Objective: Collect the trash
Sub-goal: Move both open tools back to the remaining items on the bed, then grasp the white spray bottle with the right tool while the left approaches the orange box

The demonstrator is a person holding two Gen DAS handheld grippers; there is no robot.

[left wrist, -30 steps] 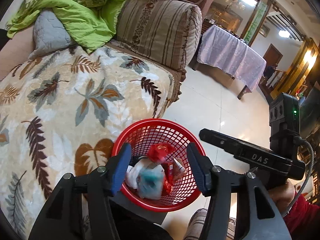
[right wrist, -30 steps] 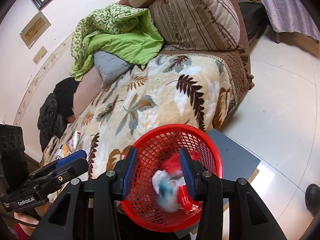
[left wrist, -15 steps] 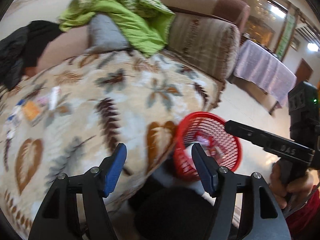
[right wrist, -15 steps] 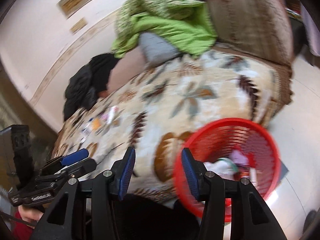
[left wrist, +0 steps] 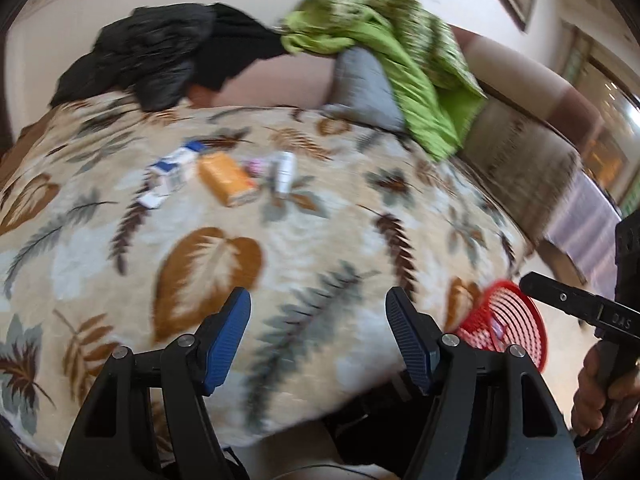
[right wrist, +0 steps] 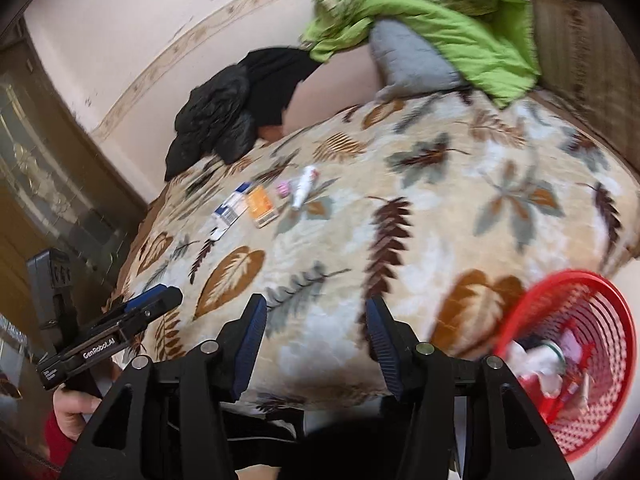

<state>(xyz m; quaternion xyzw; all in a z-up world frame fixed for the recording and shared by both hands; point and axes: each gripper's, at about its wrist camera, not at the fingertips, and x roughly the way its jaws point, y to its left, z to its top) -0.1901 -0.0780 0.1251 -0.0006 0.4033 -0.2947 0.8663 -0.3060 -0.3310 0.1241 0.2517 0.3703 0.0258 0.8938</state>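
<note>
Blanket (left wrist: pixel 280 272): plush fleece, beige, printed with brown and grey leaves; it covers the sofa seat.
Trash (left wrist: pixel 228 178): at the blanket's far side, a flat orange box, blue-and-white packets (left wrist: pixel 172 172) just beside it, a white tube (left wrist: pixel 283 170) (all blurred).
Basket (right wrist: pixel 576 352): red plastic mesh, round, off the blanket's near right corner, crumpled wrappers inside.
Left gripper (left wrist: pixel 318 340): blue ribbed pads spread and opening, nothing between, above the blanket's near edge.
Right gripper (right wrist: pixel 316 344): jaws apart and widening, empty.
Around: green quilt (right wrist: pixel 432 16), grey pillow (right wrist: pixel 408 60), black jacket (right wrist: pixel 236 108) along the blanket's back edge.
Change: a second ago both grippers hung over the basket; now it sits off to the right.
</note>
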